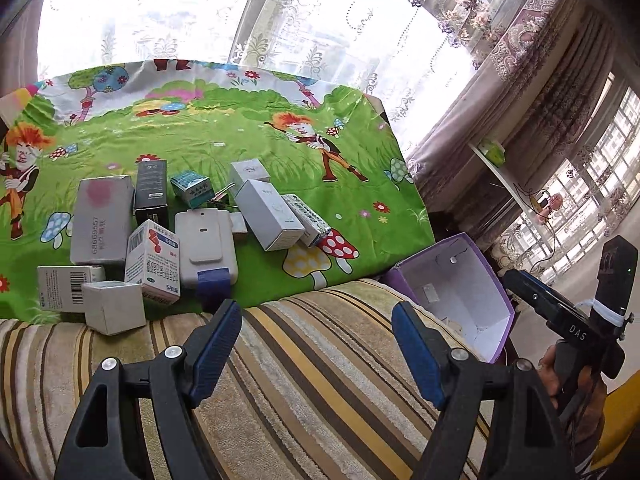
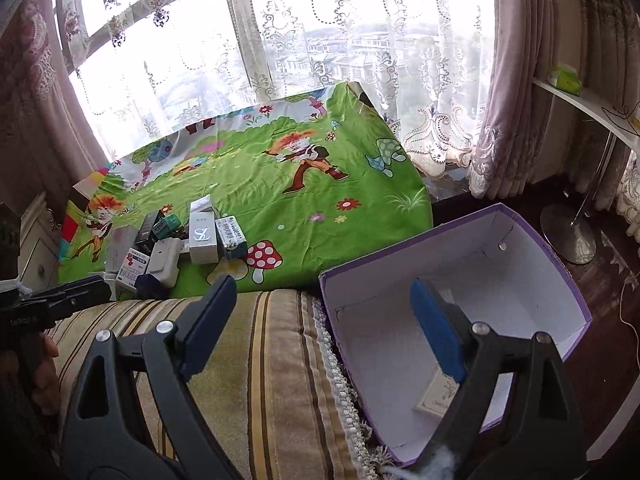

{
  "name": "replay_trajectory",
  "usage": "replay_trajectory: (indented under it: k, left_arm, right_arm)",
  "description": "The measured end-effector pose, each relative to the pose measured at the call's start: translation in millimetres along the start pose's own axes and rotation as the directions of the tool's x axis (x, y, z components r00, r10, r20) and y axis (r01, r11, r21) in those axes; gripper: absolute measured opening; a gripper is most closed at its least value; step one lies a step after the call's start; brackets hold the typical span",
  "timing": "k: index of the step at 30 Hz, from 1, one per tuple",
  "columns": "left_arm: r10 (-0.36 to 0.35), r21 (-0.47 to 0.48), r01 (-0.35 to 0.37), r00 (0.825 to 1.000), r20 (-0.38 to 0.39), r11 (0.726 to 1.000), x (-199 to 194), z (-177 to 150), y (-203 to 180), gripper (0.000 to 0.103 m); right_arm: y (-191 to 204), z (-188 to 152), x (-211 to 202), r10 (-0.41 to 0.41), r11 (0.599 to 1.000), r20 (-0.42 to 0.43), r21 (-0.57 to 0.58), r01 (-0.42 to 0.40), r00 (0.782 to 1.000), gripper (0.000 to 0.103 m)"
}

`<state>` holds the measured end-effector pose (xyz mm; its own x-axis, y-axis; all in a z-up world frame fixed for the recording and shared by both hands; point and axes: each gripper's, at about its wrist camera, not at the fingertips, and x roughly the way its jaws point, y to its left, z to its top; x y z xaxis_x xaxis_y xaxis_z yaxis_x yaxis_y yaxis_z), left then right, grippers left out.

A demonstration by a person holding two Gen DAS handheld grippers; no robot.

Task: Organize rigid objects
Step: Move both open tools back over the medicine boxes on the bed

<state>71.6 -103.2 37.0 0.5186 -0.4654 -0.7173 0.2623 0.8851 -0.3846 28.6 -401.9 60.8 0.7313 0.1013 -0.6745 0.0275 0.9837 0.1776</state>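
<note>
Several small cartons lie in a heap on a green cartoon cloth (image 1: 260, 148): a large grey box (image 1: 102, 220), a white flat device (image 1: 206, 240), a tall white box (image 1: 268, 212), a red-and-white medicine box (image 1: 154, 260) and a dark blue box (image 1: 214, 284). My left gripper (image 1: 316, 312) hovers open over the striped cushion, just right of the heap, holding nothing. My right gripper (image 2: 322, 292) is open and empty above the near left edge of a purple box (image 2: 440, 276). A small cream card (image 2: 438, 396) lies inside that box. The heap (image 2: 180, 240) shows at left in the right wrist view.
A striped cushion (image 1: 320, 380) runs across the foreground. The purple box (image 1: 486, 264) sits at its right end. Behind are lace curtains, a white shelf with a green pack (image 2: 564, 78) and a lamp base (image 2: 570, 236) on the dark floor. A hand holds the other gripper's handle (image 1: 576, 334).
</note>
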Motion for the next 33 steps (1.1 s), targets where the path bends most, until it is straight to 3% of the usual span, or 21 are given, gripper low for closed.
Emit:
replay_trajectory:
  k: [10,19,23,33]
  left_arm:
    - [0.038,-0.213,-0.031,0.999,0.028,0.976,-33,-14,88,0.078]
    - [-0.002,-0.371,-0.02,0.998,-0.058,0.928,-23,-12,149,0.078]
    - [-0.023,-0.385,-0.013,0.996,-0.088,0.923,-15,-5,164,0.078]
    - [-0.038,-0.308,-0.032,0.975,-0.219,0.951,20,11,165,0.078]
  right_arm:
    - [50,-12,32,0.094,0.992,-0.12,-0.071,-0.103,0.988,0.09]
    - [87,-18,55,0.112,0.978,-0.199,-0.153,-0.144,0.974,0.09]
    - [101,-17,64,0.129,0.971,-0.227,-0.168,-0.169,0.965,0.09]
    - [141,-17,92,0.149,0.954,-0.314,-0.204,-0.22,0.938,0.09]
